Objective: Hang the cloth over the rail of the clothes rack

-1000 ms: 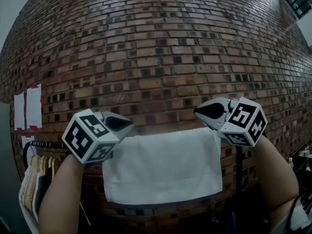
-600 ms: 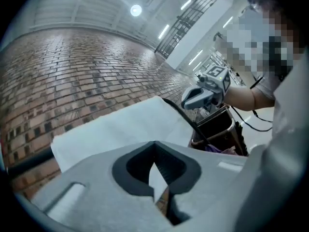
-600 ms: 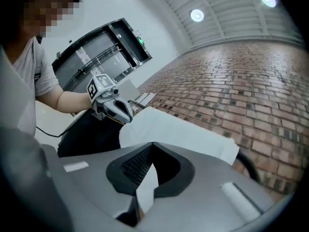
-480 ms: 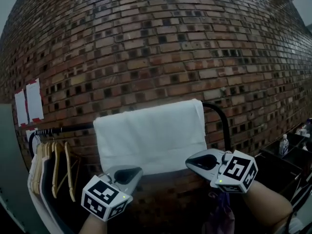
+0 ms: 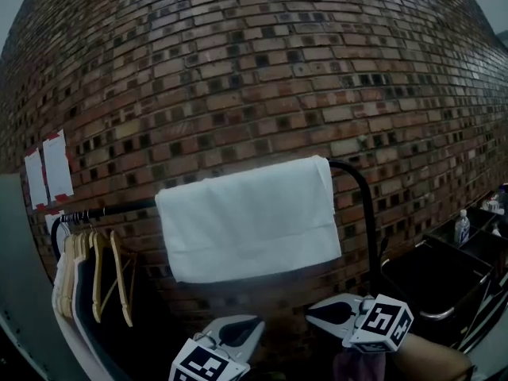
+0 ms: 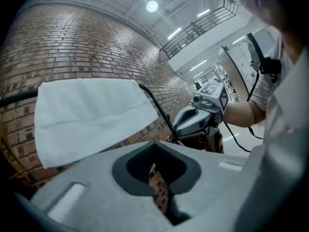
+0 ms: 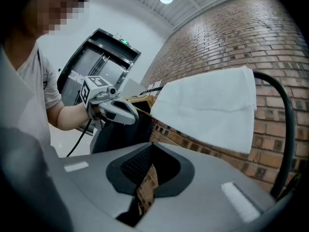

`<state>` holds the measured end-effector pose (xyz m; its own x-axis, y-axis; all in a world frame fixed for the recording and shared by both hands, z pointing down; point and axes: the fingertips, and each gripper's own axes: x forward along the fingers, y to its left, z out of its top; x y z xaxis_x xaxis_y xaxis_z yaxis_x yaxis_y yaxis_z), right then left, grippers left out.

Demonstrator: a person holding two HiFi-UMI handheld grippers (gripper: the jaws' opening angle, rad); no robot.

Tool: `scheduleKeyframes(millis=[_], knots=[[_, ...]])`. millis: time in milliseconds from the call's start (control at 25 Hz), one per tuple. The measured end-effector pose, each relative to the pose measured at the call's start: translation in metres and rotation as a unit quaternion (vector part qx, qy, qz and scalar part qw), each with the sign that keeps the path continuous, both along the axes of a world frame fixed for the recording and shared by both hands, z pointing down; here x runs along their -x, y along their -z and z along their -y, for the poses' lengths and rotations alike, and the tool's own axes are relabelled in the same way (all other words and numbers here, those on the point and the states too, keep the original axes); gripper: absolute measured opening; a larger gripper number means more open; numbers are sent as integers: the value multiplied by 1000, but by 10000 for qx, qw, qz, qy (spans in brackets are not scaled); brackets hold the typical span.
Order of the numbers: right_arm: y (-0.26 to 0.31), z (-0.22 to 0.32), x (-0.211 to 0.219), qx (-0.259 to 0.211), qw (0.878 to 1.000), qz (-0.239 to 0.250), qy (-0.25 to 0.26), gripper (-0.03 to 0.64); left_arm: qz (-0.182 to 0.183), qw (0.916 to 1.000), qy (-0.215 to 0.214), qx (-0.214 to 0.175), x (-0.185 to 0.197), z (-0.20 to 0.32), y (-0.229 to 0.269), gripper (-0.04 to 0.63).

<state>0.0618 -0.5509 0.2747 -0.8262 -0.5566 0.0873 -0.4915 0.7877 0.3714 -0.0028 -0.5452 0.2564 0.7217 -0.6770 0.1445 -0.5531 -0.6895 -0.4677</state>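
Note:
A white cloth [image 5: 250, 217] hangs folded over the black rail [image 5: 119, 209] of the clothes rack, in front of a brick wall. Neither gripper touches it. Both are low in the head view, below the cloth's bottom edge. My left gripper [image 5: 255, 324] is shut and holds nothing; my right gripper [image 5: 313, 311] is shut and empty too. In the left gripper view the cloth [image 6: 87, 115] lies up and left of the closed jaws [image 6: 161, 187], and the right gripper [image 6: 195, 117] is beyond them. In the right gripper view the cloth [image 7: 207, 110] hangs above the jaws [image 7: 145, 187].
Wooden hangers [image 5: 111, 272] and hanging garments [image 5: 67, 308] fill the rail's left end. The rail bends down into a post [image 5: 367, 213] at the right. A black cart [image 5: 444, 280] and a bottle [image 5: 462, 228] stand at the right. Paper sheets [image 5: 48, 169] are stuck to the wall.
Both grippers have dropped from rail height to below the cloth and drawn back from it. The cloth stays draped over the rail.

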Motion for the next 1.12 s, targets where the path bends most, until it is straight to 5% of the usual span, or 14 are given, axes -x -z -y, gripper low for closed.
scheduleKeyframes(millis=[320,760,1120], knots=[[-40,-73,33,439,9987,186,174,2,-634,9955,-234,660,17,-61,-40,0],[-74,-197,86,730,9970,260,5,2,-555,9906,-484,1154,59,-176,-89,0],[-82,-258,83,1049,9931,371,-363,2,-745,9820,-690,1590,69,-237,-116,0]])
